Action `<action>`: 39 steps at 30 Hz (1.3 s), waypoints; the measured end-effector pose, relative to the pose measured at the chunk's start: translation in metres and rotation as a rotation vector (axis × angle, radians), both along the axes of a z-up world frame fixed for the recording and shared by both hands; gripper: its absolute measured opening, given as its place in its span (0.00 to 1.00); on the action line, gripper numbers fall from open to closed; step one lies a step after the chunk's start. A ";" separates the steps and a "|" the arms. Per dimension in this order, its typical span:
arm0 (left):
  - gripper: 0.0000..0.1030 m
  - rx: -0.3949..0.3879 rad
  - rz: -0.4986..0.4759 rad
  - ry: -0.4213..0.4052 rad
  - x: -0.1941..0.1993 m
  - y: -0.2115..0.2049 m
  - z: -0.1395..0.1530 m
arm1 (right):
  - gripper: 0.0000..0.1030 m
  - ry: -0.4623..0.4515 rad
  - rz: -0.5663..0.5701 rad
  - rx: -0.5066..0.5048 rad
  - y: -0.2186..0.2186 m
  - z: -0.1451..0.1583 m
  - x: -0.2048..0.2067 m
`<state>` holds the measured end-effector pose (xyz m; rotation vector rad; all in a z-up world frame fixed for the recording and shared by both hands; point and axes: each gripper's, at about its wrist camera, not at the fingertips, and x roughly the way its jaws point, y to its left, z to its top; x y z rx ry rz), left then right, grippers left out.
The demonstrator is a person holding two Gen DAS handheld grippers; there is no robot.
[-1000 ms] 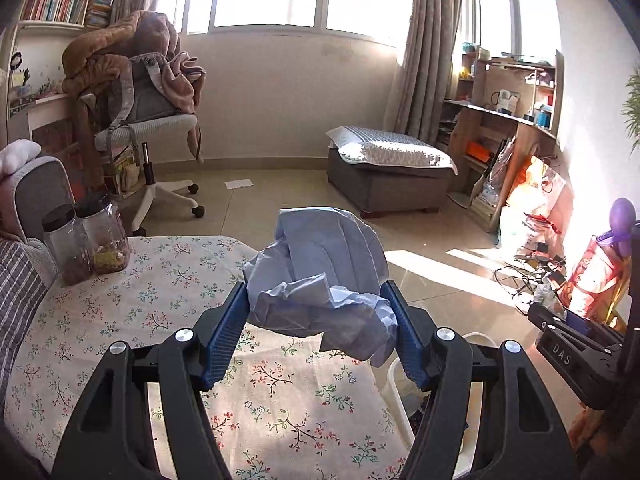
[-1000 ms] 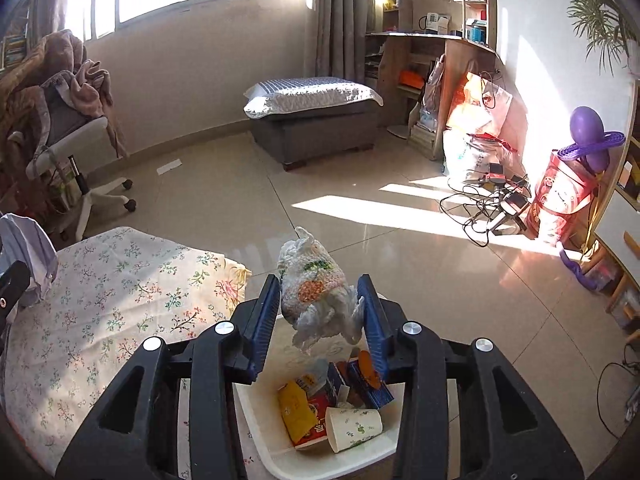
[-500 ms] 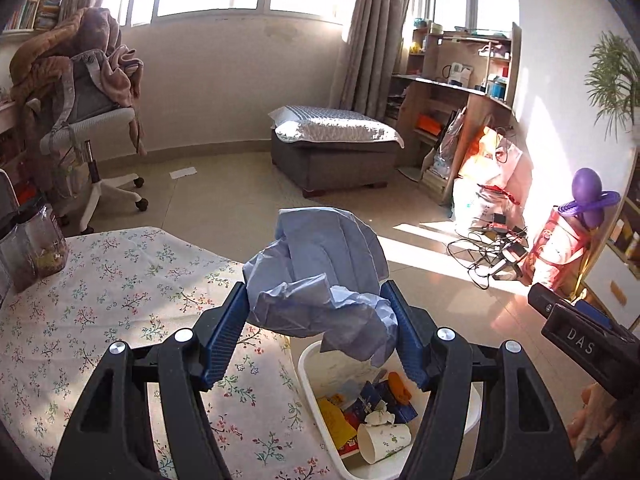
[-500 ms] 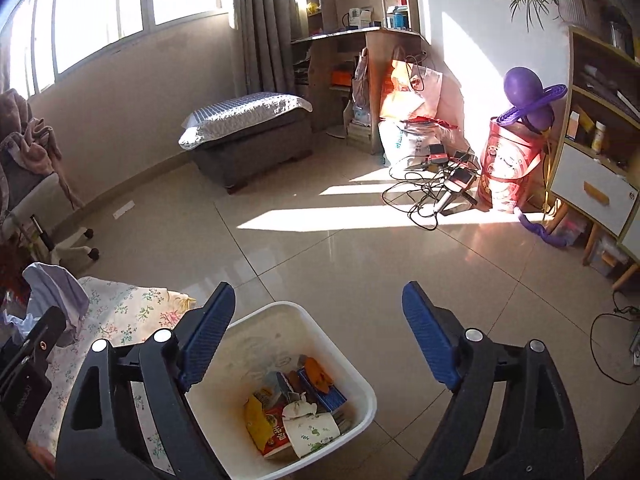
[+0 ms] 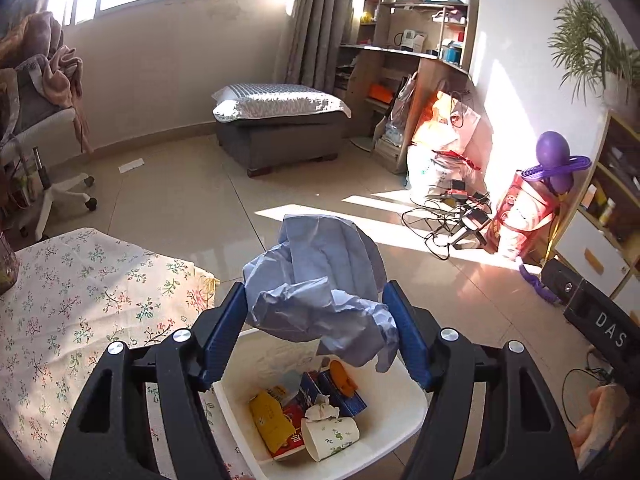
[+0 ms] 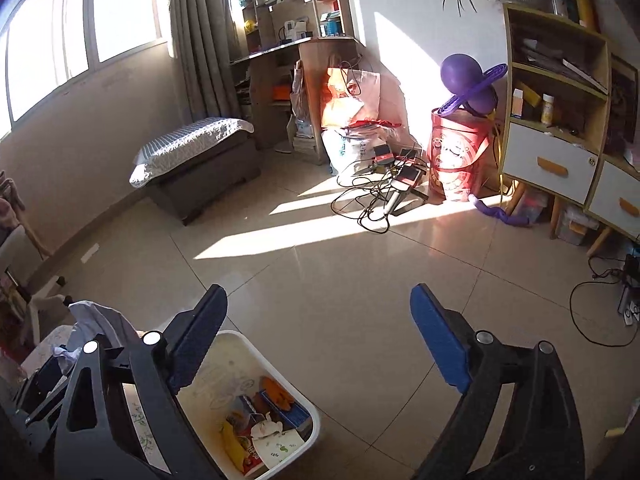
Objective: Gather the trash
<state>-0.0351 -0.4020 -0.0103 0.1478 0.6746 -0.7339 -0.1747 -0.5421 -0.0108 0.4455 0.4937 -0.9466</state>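
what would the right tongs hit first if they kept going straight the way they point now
Probably the bare tiled floor. The right tongs stand open and empty, angled down past the white bin, which sits lower left of their line. Depth is hard to judge, but nothing else shows in the way.

Grey ottoman (image 5: 280,136), purple ball (image 6: 460,70), floral tablecloth (image 5: 80,300)

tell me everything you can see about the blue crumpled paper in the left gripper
The crumpled paper is pale blue, thin, creased and wadded into a loose ball with a flap hanging down. It sits between the blue pads of the left hand-held gripper, which touch its sides, directly above the white bin.
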 end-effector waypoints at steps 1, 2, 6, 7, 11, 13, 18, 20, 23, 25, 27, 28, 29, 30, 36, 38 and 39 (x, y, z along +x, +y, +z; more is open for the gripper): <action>0.71 0.009 -0.014 0.004 -0.002 -0.005 -0.002 | 0.87 -0.004 -0.005 0.000 -0.001 0.000 -0.002; 0.76 0.016 -0.024 0.010 -0.003 -0.009 -0.003 | 0.88 -0.009 -0.010 -0.001 -0.003 0.001 -0.003; 0.86 0.023 -0.038 0.040 -0.005 -0.014 -0.004 | 0.90 -0.016 -0.021 -0.007 -0.003 0.003 -0.006; 0.88 0.029 -0.039 0.043 -0.005 -0.016 -0.004 | 0.90 -0.016 -0.021 -0.010 -0.003 0.003 -0.005; 0.90 0.044 -0.040 0.025 -0.007 -0.009 -0.002 | 0.92 -0.021 -0.017 -0.022 0.002 0.006 -0.005; 0.91 0.048 -0.032 0.014 -0.008 -0.004 -0.001 | 0.93 -0.023 -0.015 -0.028 0.004 0.008 -0.004; 0.91 0.053 -0.008 -0.007 -0.008 0.010 0.004 | 0.93 -0.012 0.010 -0.049 0.013 0.010 0.002; 0.91 0.053 0.007 -0.020 -0.008 0.017 0.008 | 0.93 -0.001 0.027 -0.071 0.020 0.012 0.006; 0.91 0.044 0.036 -0.039 -0.007 0.034 0.015 | 0.93 -0.010 0.057 -0.099 0.030 0.016 0.011; 0.93 0.040 0.071 -0.067 -0.006 0.047 0.019 | 0.93 -0.032 0.079 -0.114 0.039 0.020 0.013; 0.94 0.035 0.104 -0.091 -0.004 0.062 0.024 | 0.93 -0.055 0.103 -0.129 0.050 0.024 0.015; 0.94 0.033 0.116 -0.094 -0.003 0.069 0.026 | 0.93 -0.062 0.112 -0.140 0.056 0.026 0.017; 0.94 0.032 0.127 -0.094 -0.001 0.076 0.028 | 0.93 -0.068 0.126 -0.152 0.064 0.029 0.019; 0.94 0.035 0.144 -0.096 0.000 0.084 0.029 | 0.93 -0.075 0.143 -0.161 0.071 0.031 0.021; 0.94 0.050 0.288 -0.155 0.006 0.143 0.037 | 0.93 -0.106 0.275 -0.187 0.124 0.039 0.032; 0.94 0.032 0.328 -0.168 0.008 0.165 0.041 | 0.93 -0.100 0.328 -0.180 0.143 0.039 0.038; 0.94 0.026 0.346 -0.169 0.010 0.176 0.042 | 0.93 -0.098 0.355 -0.176 0.152 0.038 0.041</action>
